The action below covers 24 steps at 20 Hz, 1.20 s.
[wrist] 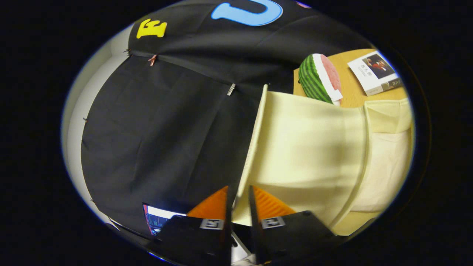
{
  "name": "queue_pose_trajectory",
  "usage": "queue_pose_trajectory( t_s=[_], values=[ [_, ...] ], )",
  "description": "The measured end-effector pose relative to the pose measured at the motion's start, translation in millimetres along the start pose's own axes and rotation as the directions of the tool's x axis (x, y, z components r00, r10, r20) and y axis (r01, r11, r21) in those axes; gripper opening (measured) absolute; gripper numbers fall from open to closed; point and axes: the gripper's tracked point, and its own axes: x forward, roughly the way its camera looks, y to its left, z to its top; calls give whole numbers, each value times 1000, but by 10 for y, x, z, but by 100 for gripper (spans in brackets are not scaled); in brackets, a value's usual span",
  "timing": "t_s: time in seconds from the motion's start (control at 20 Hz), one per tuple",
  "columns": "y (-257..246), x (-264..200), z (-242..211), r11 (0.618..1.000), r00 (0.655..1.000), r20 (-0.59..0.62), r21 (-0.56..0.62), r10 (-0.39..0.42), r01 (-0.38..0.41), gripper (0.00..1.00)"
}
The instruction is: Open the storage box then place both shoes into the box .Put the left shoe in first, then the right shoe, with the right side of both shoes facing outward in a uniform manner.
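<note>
The pale yellow storage box lies just beyond my fingers, tilted in this rolled view. Its lid stands swung up, a broad cream panel stretching away from the fingers towards the wooden table. The lid's thin front edge runs straight down between my two fingers. My gripper is shut on that edge, one finger on the cloth side and the other on the lid's inner face. Past the lid's hinge line the box's lighter inside shows.
Beyond the box, a wooden table carries a toy watermelon slice and a book. The black cloth wall hangs close beside the lid. A lit screen sits by the finger on the cloth side.
</note>
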Motion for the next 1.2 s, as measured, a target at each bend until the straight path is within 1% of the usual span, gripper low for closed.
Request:
queue_pose_trajectory(
  t_s=[0.05, 0.1, 0.2, 0.25, 0.4, 0.6, 0.75, 0.85, 1.0, 1.1, 1.2],
  values=[
    [-24, -219, 14, 999, 1000, 12, -40, -8, 9, 76],
    [-82, -230, 57, 996, 999, 31, -81, -27, 30, 99],
    [-187, -487, 194, 988, 996, 70, -143, -51, 60, 98],
    [-273, -641, 277, 982, 992, 105, -167, -72, 89, 98],
    [-663, -1228, 623, 955, 959, 239, -213, -153, 205, 98],
    [-1226, -2047, 856, 904, 889, 359, -207, -284, 373, 97],
    [-1767, -2656, 961, 847, 817, 408, -166, -408, 506, 98],
    [-2094, -3017, 992, 812, 767, 432, -123, -473, 570, 98],
    [-2599, -3439, 963, 763, 710, 430, -73, -558, 643, 98],
    [-2937, -3633, 873, 720, 673, 408, -50, -618, 692, 98],
    [-3263, -3745, 718, 686, 650, 361, -38, -668, 726, 98]
  ],
)
